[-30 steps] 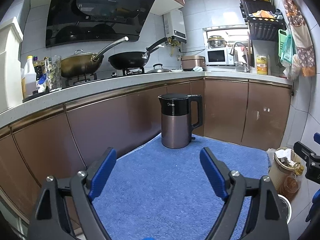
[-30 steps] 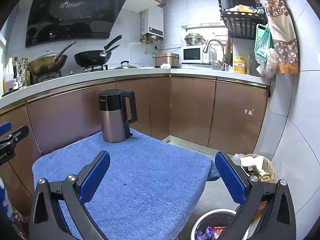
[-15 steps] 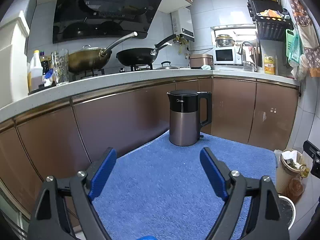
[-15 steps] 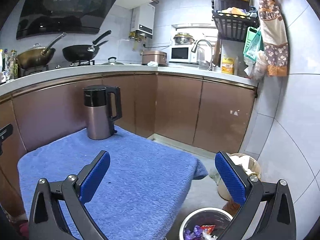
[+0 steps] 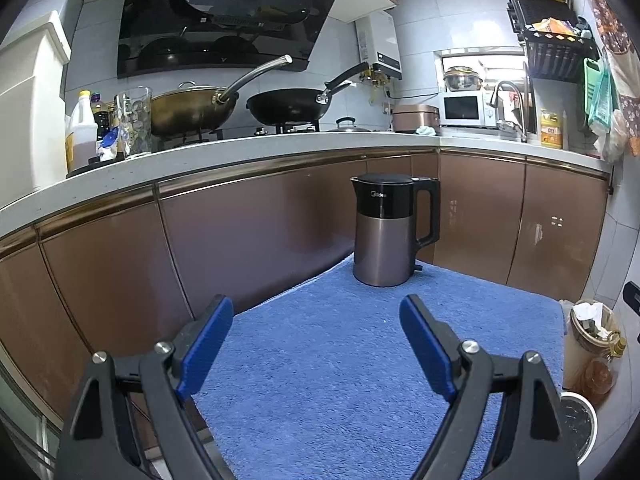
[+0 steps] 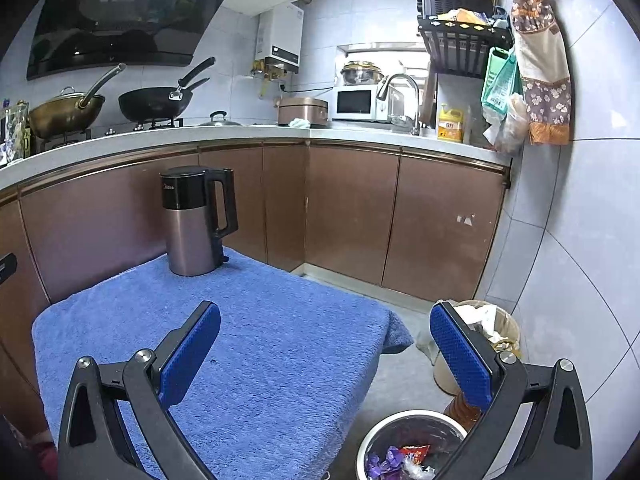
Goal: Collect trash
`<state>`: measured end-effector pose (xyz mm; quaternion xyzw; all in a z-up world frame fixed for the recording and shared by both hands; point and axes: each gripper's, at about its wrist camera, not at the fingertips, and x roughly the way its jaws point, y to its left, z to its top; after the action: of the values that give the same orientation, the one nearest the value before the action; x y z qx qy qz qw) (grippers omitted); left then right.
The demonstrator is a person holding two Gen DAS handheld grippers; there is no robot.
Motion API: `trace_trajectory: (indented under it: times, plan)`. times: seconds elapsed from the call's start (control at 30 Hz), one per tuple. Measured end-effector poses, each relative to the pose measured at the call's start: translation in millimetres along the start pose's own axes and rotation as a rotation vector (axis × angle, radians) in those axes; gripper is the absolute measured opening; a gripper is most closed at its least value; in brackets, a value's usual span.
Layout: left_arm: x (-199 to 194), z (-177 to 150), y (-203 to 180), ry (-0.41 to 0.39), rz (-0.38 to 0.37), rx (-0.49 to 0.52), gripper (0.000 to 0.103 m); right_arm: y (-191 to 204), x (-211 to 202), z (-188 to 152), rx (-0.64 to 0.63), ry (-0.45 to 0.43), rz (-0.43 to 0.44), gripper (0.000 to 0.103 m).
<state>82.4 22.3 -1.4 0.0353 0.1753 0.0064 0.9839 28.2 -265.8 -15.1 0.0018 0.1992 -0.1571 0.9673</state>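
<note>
Wrappers in bin (image 6: 404,454) — right view only (colourful).

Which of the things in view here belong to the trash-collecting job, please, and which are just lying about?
For the job:
- white trash bin holding wrappers
- left gripper, open and empty
- right gripper, open and empty

Just lying about:
- kettle on the blue towel
- woks on the stove
- microwave
</note>
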Motion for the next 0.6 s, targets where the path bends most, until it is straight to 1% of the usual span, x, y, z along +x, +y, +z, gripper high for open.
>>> trace_trajectory:
  times: [0.2,0.33,0.6]
  plan:
    - [-4.3,5.0,4.7,-0.034,0.013,-0.020,0.085,-3.5,1.3,0.7,0.009,-0.010,0.007,0.103]
    - [-4.5,6.5,4.9,-0.034,0.006,-0.029,0.085,-5.6,2.5,0.8,0.010,-0.011,0.008,0.103]
    - [1.6,5.1,-1.9,-0.012,-0.006,-0.008,0.085,-12.0,6.4,1.3,0.013,-0.006,0.008,0.103]
